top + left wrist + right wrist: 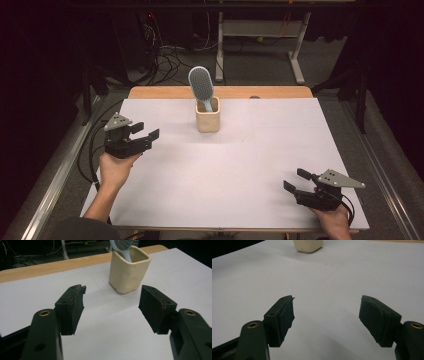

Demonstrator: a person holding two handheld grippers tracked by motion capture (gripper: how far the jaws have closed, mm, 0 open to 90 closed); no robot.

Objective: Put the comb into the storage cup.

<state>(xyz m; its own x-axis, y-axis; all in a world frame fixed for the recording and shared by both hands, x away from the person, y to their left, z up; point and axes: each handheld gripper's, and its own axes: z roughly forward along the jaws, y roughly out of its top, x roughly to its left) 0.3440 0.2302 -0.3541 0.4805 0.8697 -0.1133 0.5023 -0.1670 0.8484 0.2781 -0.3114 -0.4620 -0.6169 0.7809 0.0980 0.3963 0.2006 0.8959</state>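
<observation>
A big white table (240, 170) takes up most of the high view. A strip of brown wood (165, 92) runs along its far edge. Behind that, at the top of the frame, is a dark floor with a tangle of cables (167, 57) and a white metal stand (260, 30).

A cream cup (208, 120) stands on the table, a little above the middle of the frame. A light blue hairbrush (201, 85) stands in it with the handle down. Its bristly head sticks up out of the cup and leans to the left.

The left gripper (145, 135) is at the left of the frame, held in a hand (116, 170). It is near the cup but not touching it. Its jaws are spread apart and there is nothing between them. In the left gripper view, the cup (130, 272) sits just past the two jaws, toward the upper right.

The right gripper (296, 181) is at the lower right of the frame, well away from the cup. Its jaws are spread apart too, with just bare table between them. In the right gripper view, the bottom of the cup (308, 245) peeks in at the top edge.
</observation>
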